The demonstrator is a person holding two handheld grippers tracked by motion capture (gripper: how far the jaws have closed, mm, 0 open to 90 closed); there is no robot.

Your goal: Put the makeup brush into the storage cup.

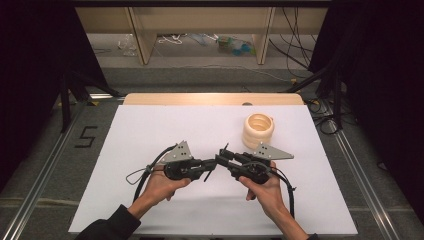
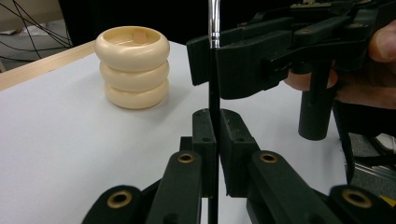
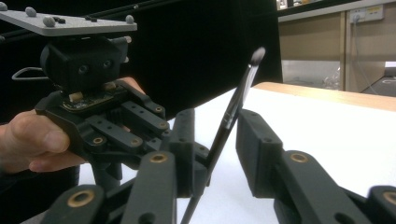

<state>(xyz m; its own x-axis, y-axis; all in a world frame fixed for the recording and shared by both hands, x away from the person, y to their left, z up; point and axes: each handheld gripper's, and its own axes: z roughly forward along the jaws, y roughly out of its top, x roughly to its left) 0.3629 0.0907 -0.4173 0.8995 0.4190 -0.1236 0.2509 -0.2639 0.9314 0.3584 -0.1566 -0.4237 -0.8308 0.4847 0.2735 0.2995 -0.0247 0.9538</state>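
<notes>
Left gripper (image 2: 215, 140) clamping brush (image 3: 232, 109), right gripper (image 3: 215, 140) fingers seemingly not yet gripping.

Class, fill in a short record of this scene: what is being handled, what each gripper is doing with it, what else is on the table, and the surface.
Item handled: slim makeup brush, black handle, metal ferrule
Left gripper: shut on the brush handle
Right gripper: jaws either side of the brush, gap visible, not pressing
Other item: stack of three cream rings, standing apart
Surface: white table

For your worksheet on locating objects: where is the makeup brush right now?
The makeup brush stands clamped in the left gripper, between both grippers at table centre; the right gripper brackets its handle.
</notes>
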